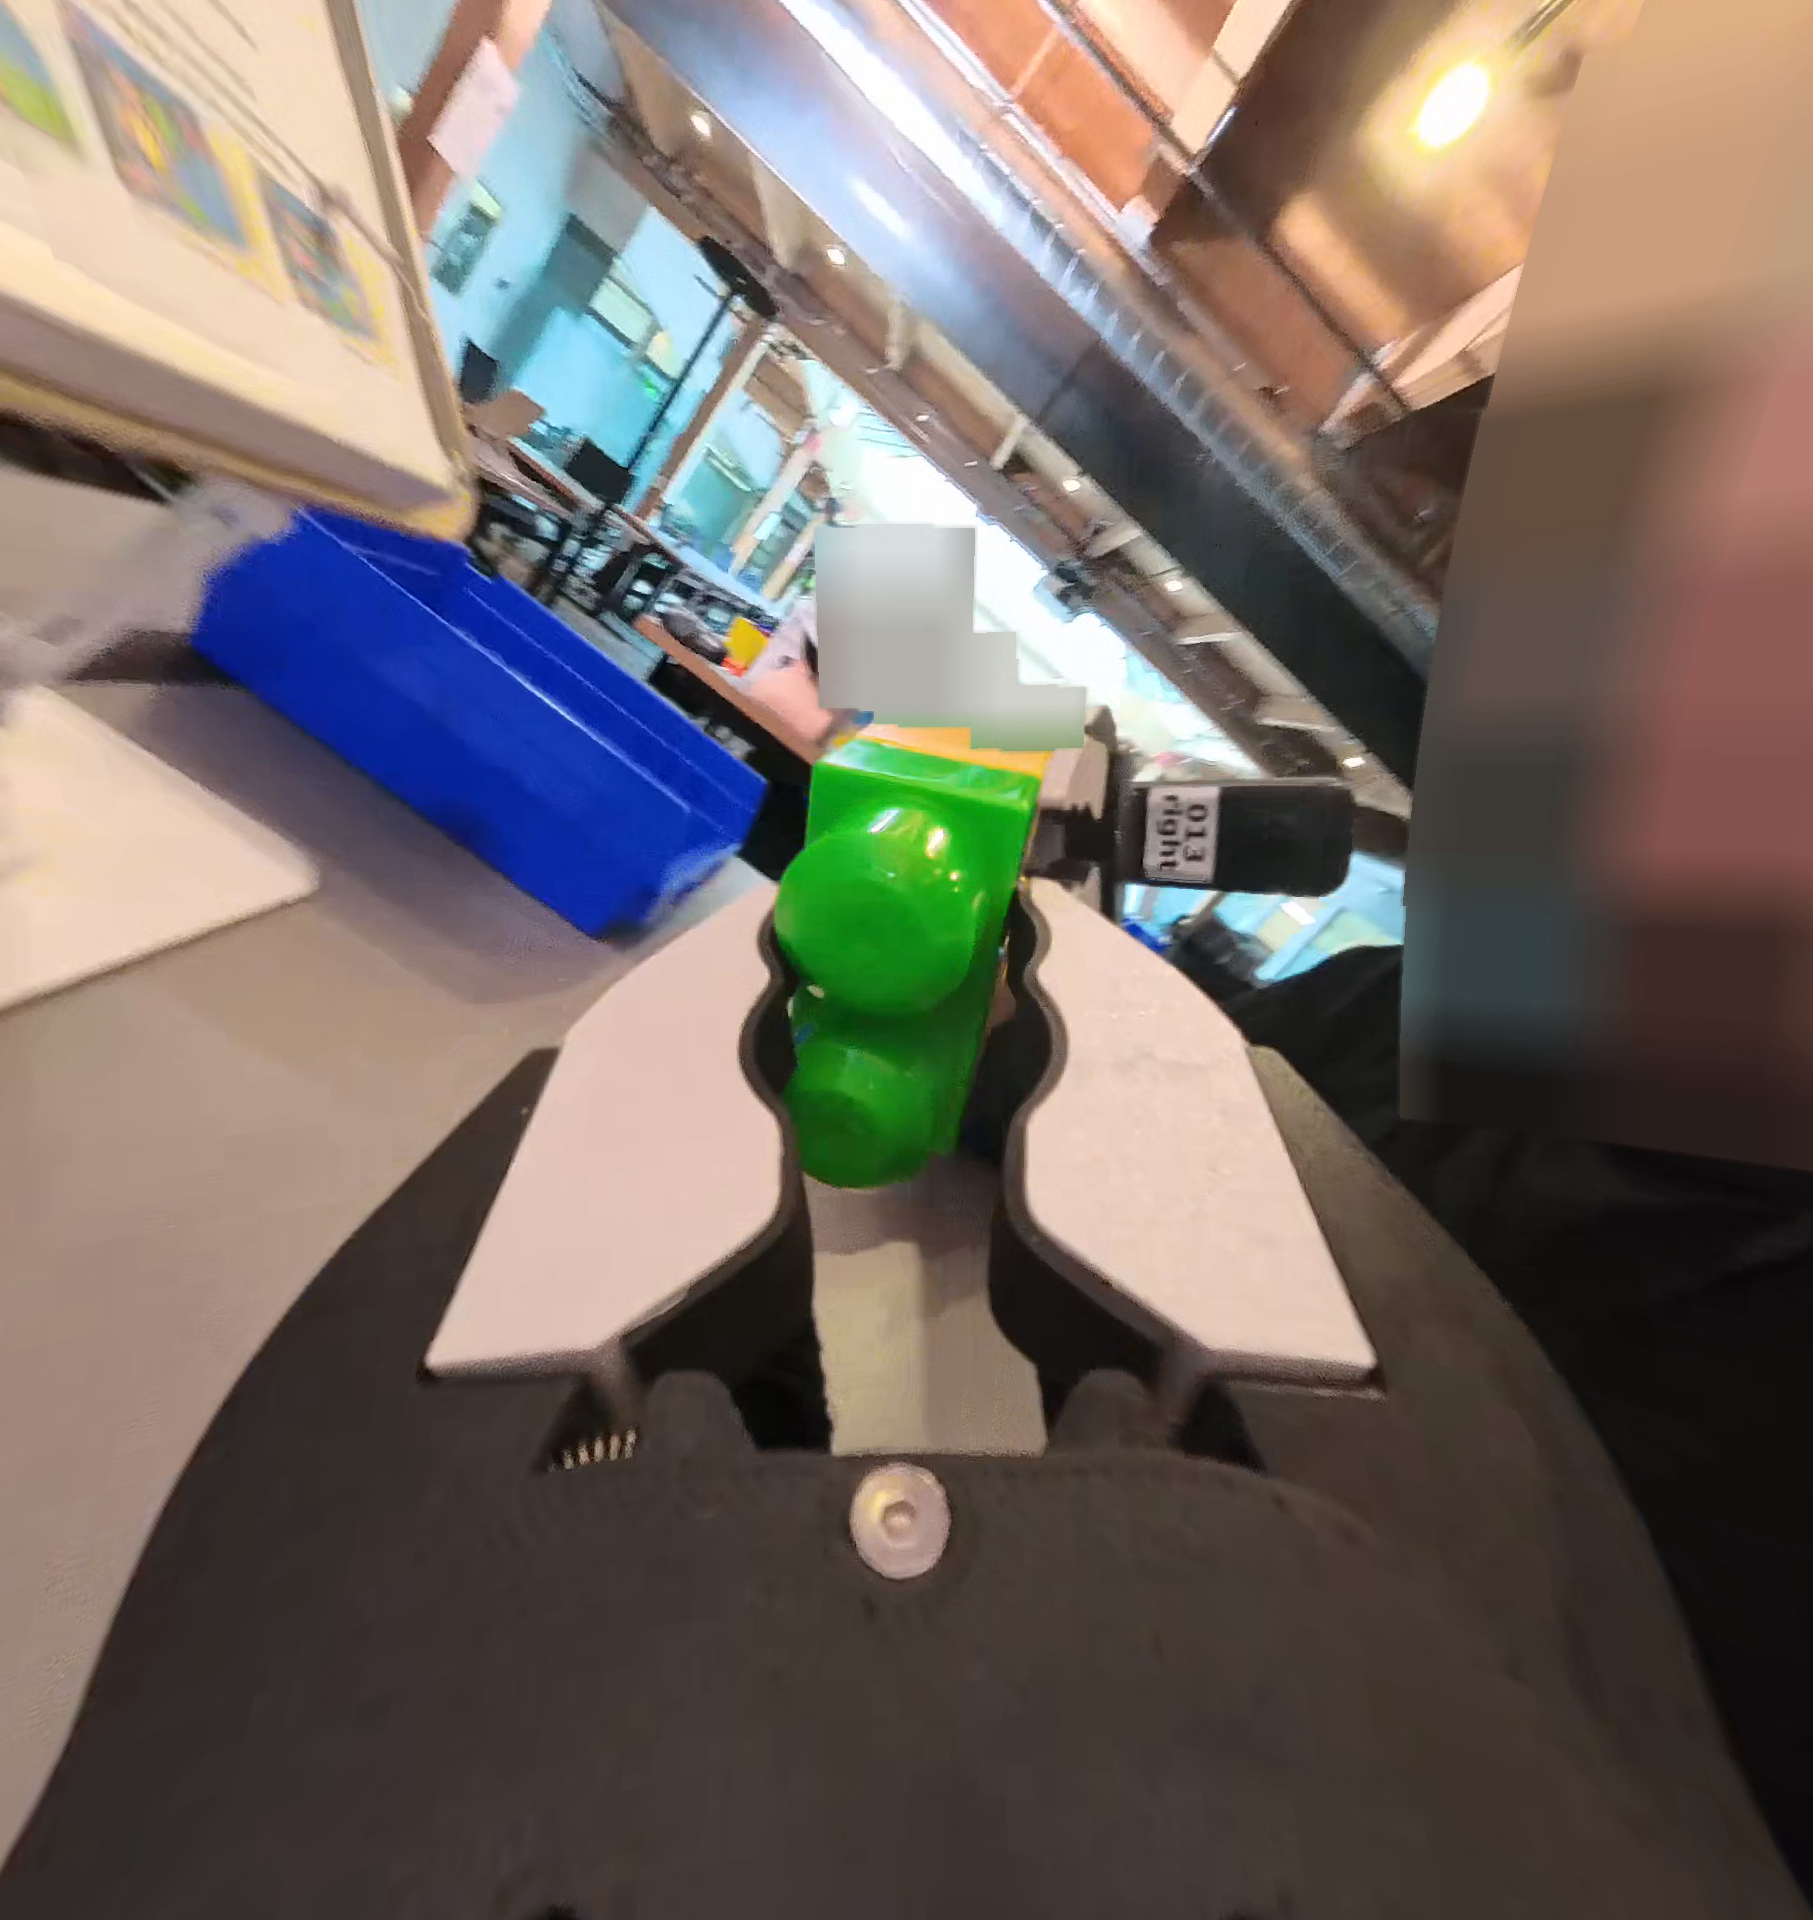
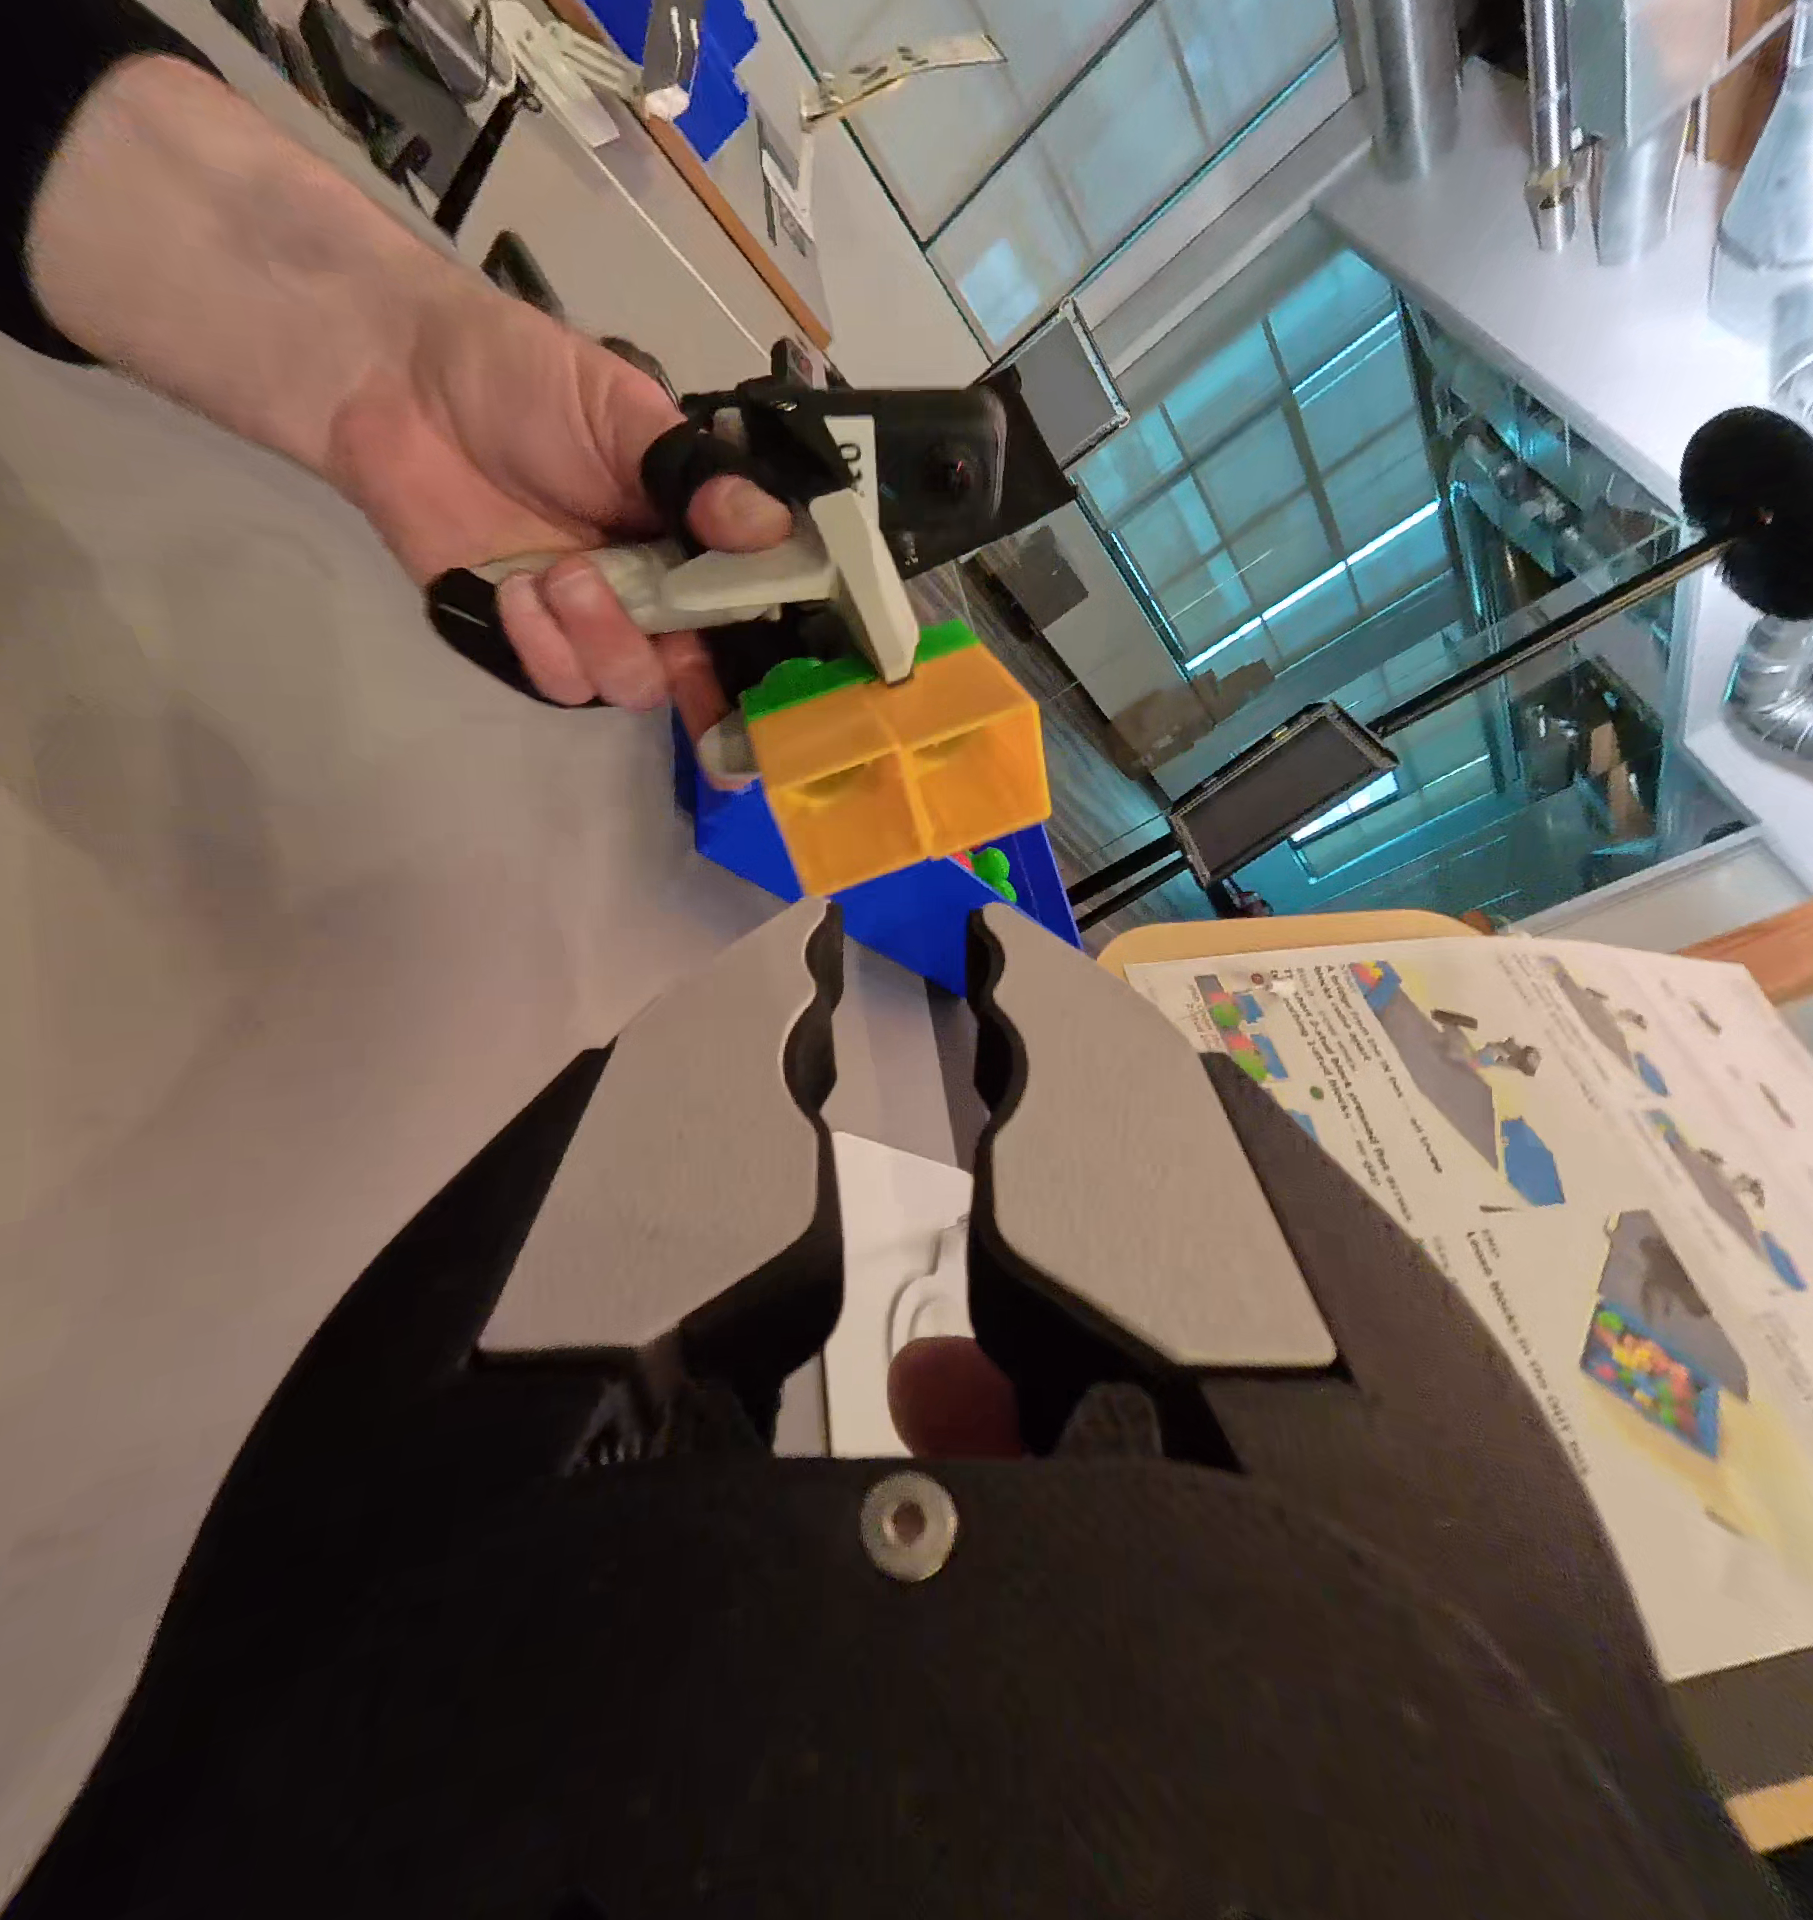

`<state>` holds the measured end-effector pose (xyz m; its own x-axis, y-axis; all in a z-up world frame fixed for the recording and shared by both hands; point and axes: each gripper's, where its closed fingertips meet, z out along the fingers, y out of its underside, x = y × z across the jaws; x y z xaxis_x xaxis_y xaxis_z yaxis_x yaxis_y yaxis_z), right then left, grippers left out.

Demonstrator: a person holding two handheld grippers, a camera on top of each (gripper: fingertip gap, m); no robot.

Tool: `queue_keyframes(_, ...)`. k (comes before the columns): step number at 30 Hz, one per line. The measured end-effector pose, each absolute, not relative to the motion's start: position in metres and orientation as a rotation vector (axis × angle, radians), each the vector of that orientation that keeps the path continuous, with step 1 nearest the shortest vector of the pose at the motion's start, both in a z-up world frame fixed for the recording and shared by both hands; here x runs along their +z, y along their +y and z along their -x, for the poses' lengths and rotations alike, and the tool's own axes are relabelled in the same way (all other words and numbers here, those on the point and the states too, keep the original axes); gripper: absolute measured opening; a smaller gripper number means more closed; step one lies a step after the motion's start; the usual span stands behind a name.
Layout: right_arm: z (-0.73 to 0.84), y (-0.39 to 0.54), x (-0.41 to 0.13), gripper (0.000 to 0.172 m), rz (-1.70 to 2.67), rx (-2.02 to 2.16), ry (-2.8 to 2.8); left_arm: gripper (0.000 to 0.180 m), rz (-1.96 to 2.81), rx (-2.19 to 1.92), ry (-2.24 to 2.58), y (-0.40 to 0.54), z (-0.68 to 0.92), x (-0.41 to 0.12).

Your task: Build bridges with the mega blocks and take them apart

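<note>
The green block [image 1: 897, 956], joined to an orange block [image 2: 907, 774], is clamped in the left hand-held gripper [image 1: 897, 1029] above the bench [image 2: 206, 935]. The right hand-held gripper [image 2: 902, 966], open and empty, should be closed squarely on the orange block before pulling.

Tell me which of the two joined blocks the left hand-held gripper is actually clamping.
The green block. It sits between the left hand-held gripper's fingers, studs facing that camera. The orange block is stuck to its far side, beyond the fingertips, hollow underside facing the right hand-held gripper.
</note>
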<state>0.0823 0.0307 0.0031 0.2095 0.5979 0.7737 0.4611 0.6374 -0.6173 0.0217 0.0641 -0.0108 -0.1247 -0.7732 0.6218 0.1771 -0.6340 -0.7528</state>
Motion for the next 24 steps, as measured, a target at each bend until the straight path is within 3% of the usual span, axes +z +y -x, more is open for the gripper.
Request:
queue_keyframes(4,-0.072,0.026,-0.007,0.023,0.895,0.085,-1.496,0.038,1.484,-1.974,0.649,0.043,-0.048,-0.025)
queue_keyframes(11,-0.064,0.012,-0.034,0.006,0.891,0.06,-1.633,0.038,1.47,-2.124,0.604,0.017,-0.067,-0.036)
queue_keyframes(15,-0.068,0.005,-0.039,0.005,0.937,0.092,-1.663,0.037,1.452,-2.03,0.64,0.008,-0.068,-0.039)
queue_keyframes(20,-0.079,-0.013,-0.031,0.004,0.926,0.159,-1.642,0.037,1.4,-1.967,0.598,-0.002,-0.057,-0.031)
queue_keyframes(24,-0.147,0.006,0.008,0.004,1.024,0.161,-1.468,0.037,1.469,-1.809,0.566,0.011,-0.015,-0.039)
